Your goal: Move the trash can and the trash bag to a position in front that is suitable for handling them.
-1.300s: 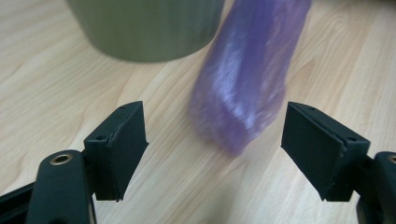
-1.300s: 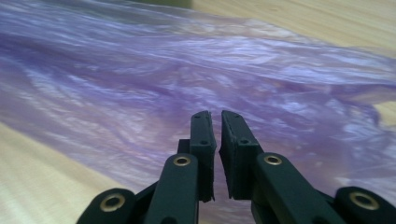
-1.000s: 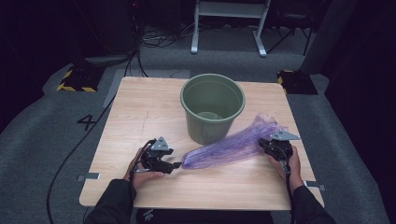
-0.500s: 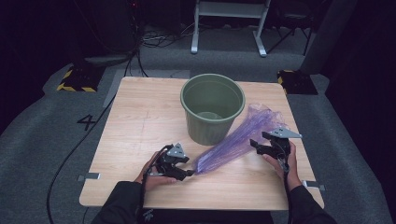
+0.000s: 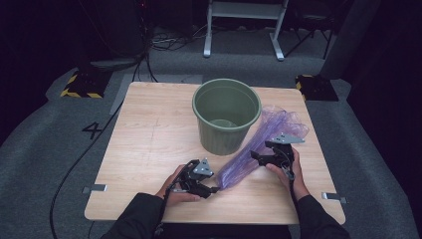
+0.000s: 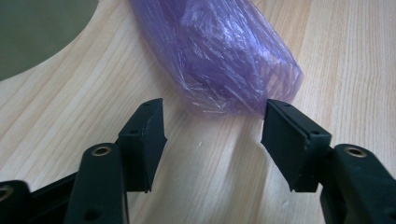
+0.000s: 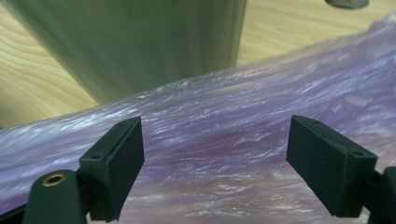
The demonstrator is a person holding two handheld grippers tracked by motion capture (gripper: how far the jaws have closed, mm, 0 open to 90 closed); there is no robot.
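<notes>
One purple bag (image 5: pixel 259 144) lies on table (image 5: pixel 149 129) beside bin (image 5: pixel 226 117), long axis diagonal, narrow end toward left gripper (image 5: pixel 215 189). L jaws apart, bag end just ahead, ungripped. Right gripper (image 5: pixel 255 155) jaws just opened wide over bag's middle, holding nothing.

The right gripper (image 7: pixel 215 170) shows its two black jaws rising from the bottom corners of the frame, standing wide apart; they have just been opening. One pad (image 7: pixel 116 163) stands at lower left, the other at lower right. Neither presses on anything. Behind and between them a purple bag (image 7: pixel 243 140) of crinkled, see-through plastic runs as a broad band from lower left to upper right. Above it, at upper left and centre, stands the green wall of a bin (image 7: pixel 140 42), blurred. Pale wooden table (image 7: pixel 32 88) shows at the left edge and at upper right.
</notes>
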